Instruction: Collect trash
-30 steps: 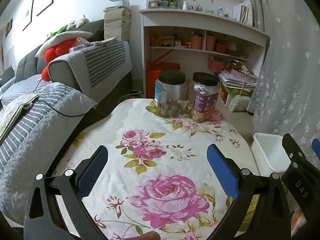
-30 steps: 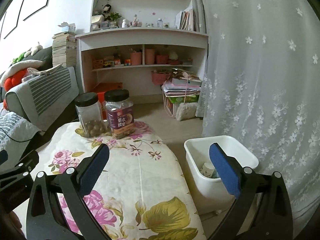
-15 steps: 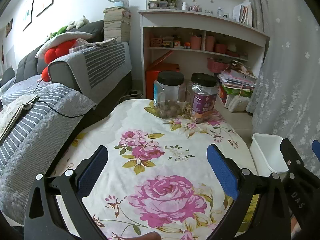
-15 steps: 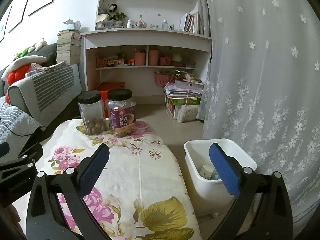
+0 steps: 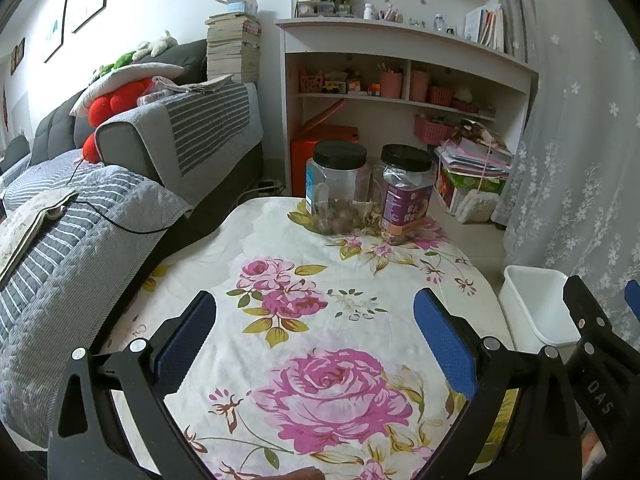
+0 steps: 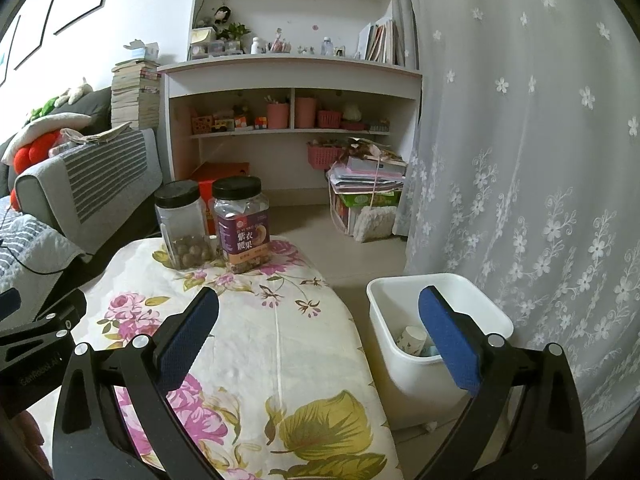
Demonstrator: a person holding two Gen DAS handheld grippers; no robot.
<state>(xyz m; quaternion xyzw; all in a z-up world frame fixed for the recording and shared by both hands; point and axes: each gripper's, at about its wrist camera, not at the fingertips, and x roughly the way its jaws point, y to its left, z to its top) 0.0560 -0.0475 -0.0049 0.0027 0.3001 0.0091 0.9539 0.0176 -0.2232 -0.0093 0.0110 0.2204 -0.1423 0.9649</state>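
A white plastic bin (image 6: 404, 376) stands on the floor to the right of the table, with a paper cup (image 6: 412, 339) and other trash inside; its rim shows in the left wrist view (image 5: 532, 276). My right gripper (image 6: 318, 336) is open and empty, above the table's right edge beside the bin. My left gripper (image 5: 314, 332) is open and empty above the floral tablecloth (image 5: 320, 304). No loose trash shows on the cloth.
Two black-lidded jars, a clear one (image 5: 338, 186) and a purple-labelled one (image 5: 406, 192), stand at the table's far end. A grey sofa (image 5: 100, 184) runs along the left. A white shelf unit (image 6: 292, 120) stands behind, and a lace curtain (image 6: 540, 160) hangs on the right.
Both grippers have lifted and drawn back slightly from the table. Both stay open and empty. The bin's contents show more clearly now.
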